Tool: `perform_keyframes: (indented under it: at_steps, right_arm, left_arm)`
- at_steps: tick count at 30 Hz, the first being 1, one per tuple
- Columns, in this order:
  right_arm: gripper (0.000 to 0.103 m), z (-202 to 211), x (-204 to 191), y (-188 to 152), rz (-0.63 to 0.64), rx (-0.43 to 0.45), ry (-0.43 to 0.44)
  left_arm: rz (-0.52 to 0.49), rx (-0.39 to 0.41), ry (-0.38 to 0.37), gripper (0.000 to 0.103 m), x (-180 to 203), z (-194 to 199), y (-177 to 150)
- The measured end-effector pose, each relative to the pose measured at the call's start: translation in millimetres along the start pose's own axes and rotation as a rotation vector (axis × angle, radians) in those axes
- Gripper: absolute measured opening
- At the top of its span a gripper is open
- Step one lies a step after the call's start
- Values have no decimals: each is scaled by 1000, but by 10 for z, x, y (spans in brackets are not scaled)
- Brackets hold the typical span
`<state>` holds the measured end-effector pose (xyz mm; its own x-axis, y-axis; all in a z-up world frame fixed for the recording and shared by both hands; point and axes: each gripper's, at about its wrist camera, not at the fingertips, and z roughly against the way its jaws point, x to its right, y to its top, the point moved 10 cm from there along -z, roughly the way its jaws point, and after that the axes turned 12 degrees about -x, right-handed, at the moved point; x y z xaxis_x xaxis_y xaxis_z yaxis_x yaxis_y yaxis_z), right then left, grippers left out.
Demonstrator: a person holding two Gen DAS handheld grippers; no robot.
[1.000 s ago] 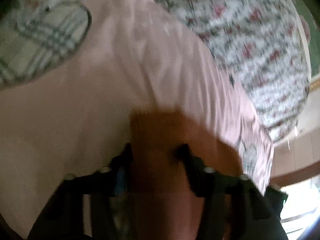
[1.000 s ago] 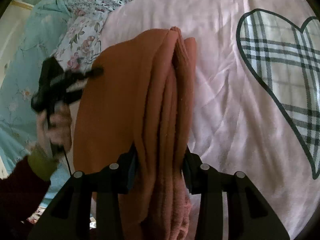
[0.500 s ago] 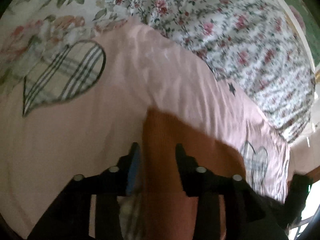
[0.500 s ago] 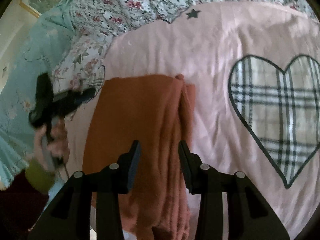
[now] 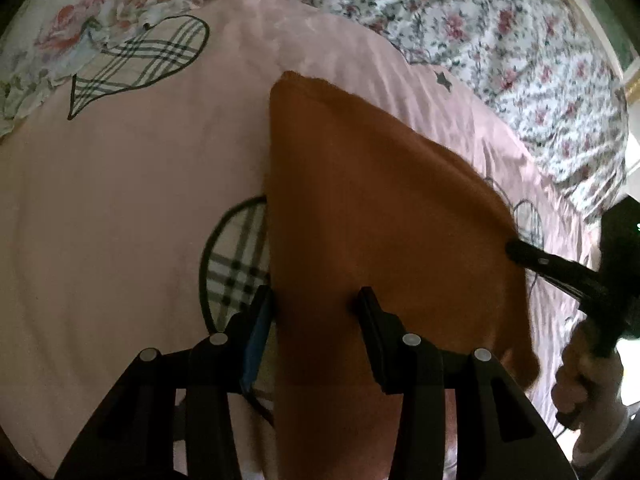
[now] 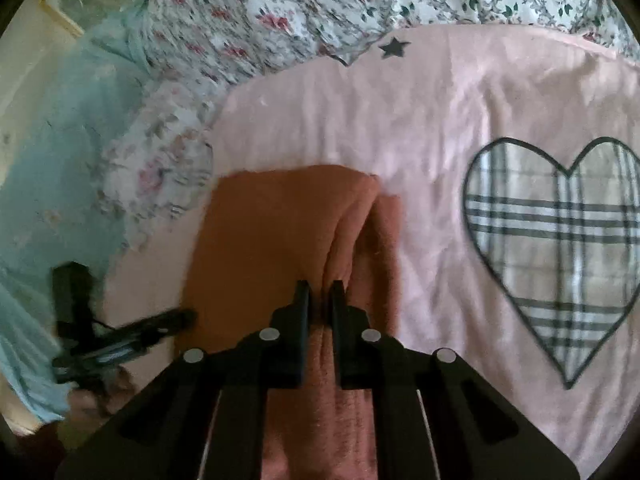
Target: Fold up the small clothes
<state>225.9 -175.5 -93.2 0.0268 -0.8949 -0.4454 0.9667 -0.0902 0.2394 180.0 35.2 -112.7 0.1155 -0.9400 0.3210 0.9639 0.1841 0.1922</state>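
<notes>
An orange garment (image 5: 380,200) lies folded on the pink blanket (image 5: 140,200). My left gripper (image 5: 314,304) hovers over its near left edge; its jaws are opening, the cloth lies under and between them, and the pads do not press it. In the right wrist view the garment (image 6: 272,224) has a raised fold along its right side. My right gripper (image 6: 320,288) is shut on that fold. Each gripper shows in the other's view: the right gripper (image 5: 516,248) at the garment's right edge, the left gripper (image 6: 188,316) at its left edge.
The pink blanket (image 6: 400,120) carries plaid heart patches (image 6: 552,240). Floral bedding (image 5: 500,32) lies behind it, and a light blue cloth (image 6: 60,140) at the left of the right wrist view. A person's hand (image 5: 588,368) holds the right gripper.
The left gripper has drawn back over the blanket and its jaws have widened. The right gripper's jaws, open around the fold before, have closed on it.
</notes>
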Motion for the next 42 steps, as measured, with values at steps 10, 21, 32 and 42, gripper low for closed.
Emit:
perform_keyframes:
  at_steps: [10, 21, 32, 42]
  right_arm:
    - [15, -349, 222, 6, -56, -31, -54]
    - [22, 253, -197, -455, 18, 29, 55]
    - [22, -7, -242, -797, 13, -43, 7]
    - [20, -115, 35, -1090, -52, -57, -45]
  left_arm:
    - [21, -26, 105, 56, -99, -218, -69]
    - [-112, 67, -99, 49, 266, 467, -402]
    - [-236, -72, -105, 48, 408, 172, -896]
    - [-225, -128, -90, 37, 195, -74, -1089]
